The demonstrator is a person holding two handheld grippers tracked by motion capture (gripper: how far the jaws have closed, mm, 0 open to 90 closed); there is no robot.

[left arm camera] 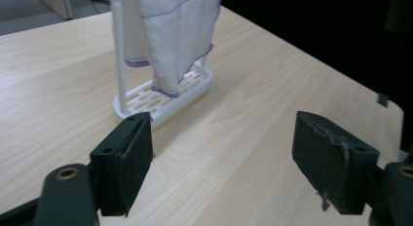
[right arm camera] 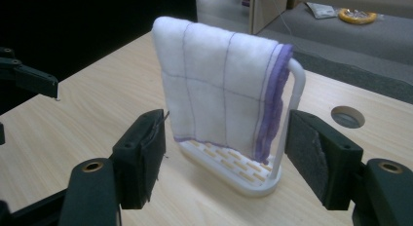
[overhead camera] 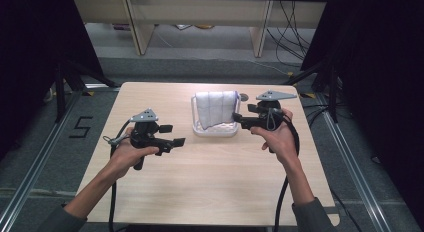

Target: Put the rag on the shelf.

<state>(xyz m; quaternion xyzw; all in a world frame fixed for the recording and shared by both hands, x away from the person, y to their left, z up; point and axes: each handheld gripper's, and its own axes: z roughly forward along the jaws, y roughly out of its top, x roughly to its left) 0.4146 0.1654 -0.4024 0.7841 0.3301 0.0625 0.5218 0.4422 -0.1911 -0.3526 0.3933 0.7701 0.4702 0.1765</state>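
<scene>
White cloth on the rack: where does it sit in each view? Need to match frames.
High view: the white cloth hangs over the white rack at table centre, towards the far edge, just left of the right gripper.
Left gripper view: top centre, its upper part cut off.
Right gripper view: centre, framed between the open jaws.
Shared landmark: the rack's slotted base.

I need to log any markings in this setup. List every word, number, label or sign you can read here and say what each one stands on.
"5": a black numeral marked on the grey floor left of the wooden table, in the high view.
No print shows on the white cloth, the white rack, the left gripper or the right gripper.
</scene>
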